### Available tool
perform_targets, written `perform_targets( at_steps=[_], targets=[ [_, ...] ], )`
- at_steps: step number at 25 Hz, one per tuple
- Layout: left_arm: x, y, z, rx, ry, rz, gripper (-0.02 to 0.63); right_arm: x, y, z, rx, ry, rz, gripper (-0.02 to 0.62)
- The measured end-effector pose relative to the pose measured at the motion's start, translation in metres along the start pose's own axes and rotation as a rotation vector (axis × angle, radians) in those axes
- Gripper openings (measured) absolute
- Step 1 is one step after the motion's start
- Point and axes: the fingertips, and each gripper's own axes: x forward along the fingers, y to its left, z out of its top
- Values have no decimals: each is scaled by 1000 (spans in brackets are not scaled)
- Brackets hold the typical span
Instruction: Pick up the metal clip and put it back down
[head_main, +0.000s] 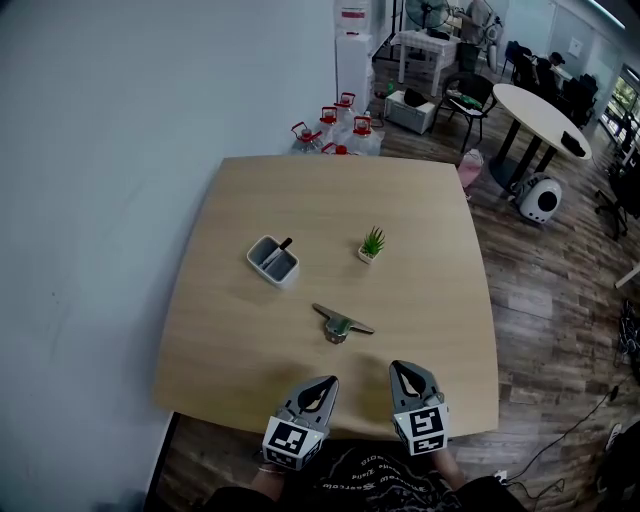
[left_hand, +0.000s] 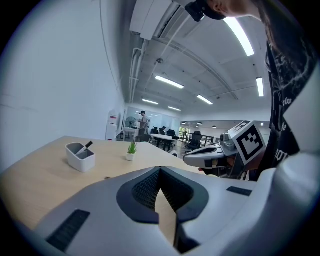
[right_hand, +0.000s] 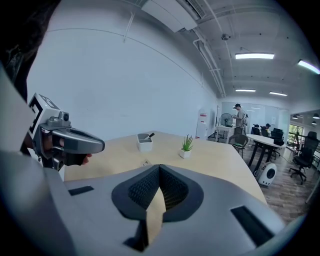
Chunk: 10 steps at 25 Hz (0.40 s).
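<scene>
Just ahead of both tongs, on the table (head_main: 430, 230), lies the metal clip (head_main: 340, 322): thin flat bar over a rounded body, shiny; left tongs (head_main: 328, 382) and right tongs (head_main: 398, 367) are closed, empty, side by side at the near edge; likely the pick-up is not begun, or already done; a pick needs one pair opened and reached forward; table is smooth pale wood.

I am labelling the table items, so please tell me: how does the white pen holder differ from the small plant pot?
The white pen holder is wider and rectangular; the small plant pot is clearly smaller. The white pen holder has a dark pen leaning in it; the small plant pot carries spiky green leaves. Both are white and stand upright on the wooden table, beyond the metal clip.
</scene>
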Motion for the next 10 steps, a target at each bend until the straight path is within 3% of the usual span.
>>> perform_targets(
  at_steps=[10],
  targets=[
    [-2, -2, 1, 2, -8, 4, 9, -3, 2, -4, -19, 12, 6, 13]
  ],
)
